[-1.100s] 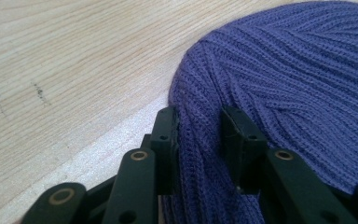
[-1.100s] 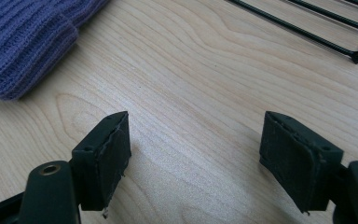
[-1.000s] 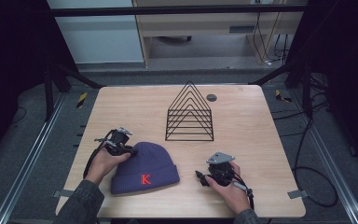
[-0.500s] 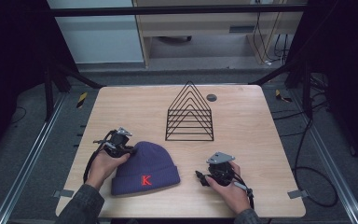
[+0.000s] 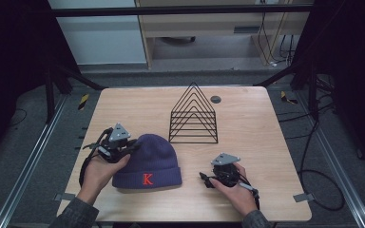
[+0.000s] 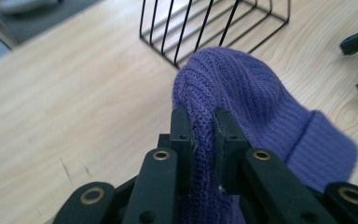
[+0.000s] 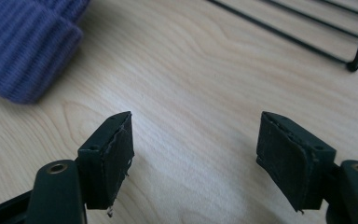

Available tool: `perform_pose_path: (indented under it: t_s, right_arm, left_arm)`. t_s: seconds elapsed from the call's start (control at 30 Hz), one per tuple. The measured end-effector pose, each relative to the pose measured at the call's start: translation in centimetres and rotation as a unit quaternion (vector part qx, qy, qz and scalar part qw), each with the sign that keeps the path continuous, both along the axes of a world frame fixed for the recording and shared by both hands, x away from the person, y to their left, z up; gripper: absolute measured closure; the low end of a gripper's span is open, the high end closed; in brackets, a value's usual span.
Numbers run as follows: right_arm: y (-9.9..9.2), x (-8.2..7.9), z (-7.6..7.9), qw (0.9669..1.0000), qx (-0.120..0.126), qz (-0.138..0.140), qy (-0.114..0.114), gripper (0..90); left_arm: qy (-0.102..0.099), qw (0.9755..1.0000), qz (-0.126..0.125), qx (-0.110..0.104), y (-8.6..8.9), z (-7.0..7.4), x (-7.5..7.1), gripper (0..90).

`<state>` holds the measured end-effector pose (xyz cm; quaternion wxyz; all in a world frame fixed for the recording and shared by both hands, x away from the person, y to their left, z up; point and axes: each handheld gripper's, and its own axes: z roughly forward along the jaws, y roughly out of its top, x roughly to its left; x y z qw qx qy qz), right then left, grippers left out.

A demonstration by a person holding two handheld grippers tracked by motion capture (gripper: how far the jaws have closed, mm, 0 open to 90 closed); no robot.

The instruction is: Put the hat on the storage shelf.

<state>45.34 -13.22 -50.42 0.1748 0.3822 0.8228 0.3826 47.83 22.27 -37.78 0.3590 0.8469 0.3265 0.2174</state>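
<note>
Two grippers: left gripper pinches the purple beanie crown, lower left, apparently for lifting; right gripper, fingers wide apart, empty, hovers over the worktop.

beanie front-left on table | wire rack behind it

Black wire rack stands beside small dark disc.

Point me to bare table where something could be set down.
Free: the table's far-left part, left of the rack; the right strip between rack and table edge; the near edge in front of the hat. Crowded: the near middle, with the hat pinched by the left gripper and the open right gripper beside it.
</note>
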Motion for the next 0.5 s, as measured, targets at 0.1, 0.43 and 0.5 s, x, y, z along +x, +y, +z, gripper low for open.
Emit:
perform_pose_path:
  t_s: [0.1, 0.43, 0.5]
  right_arm:
    - [0.3, 0.1, 1.3, 0.9998, 0.011, 0.003, -0.019, 25.5]
    - [1.9, -0.4, 5.9, 0.9977, 0.03, 0.018, -0.058, 25.3]
    - [1.9, -0.7, 6.6, 0.9974, 0.035, 0.019, -0.06, 25.9]
  left_arm:
    - [-0.029, 0.9995, -0.008, 0.008, -0.3, 1.5, -0.4, 79.8]
    - [-0.078, 0.9968, -0.017, 0.003, -1.1, 5.3, -0.5, 79.8]
    - [-0.082, 0.9965, -0.015, -0.001, -1.0, 6.0, -0.4, 79.8]
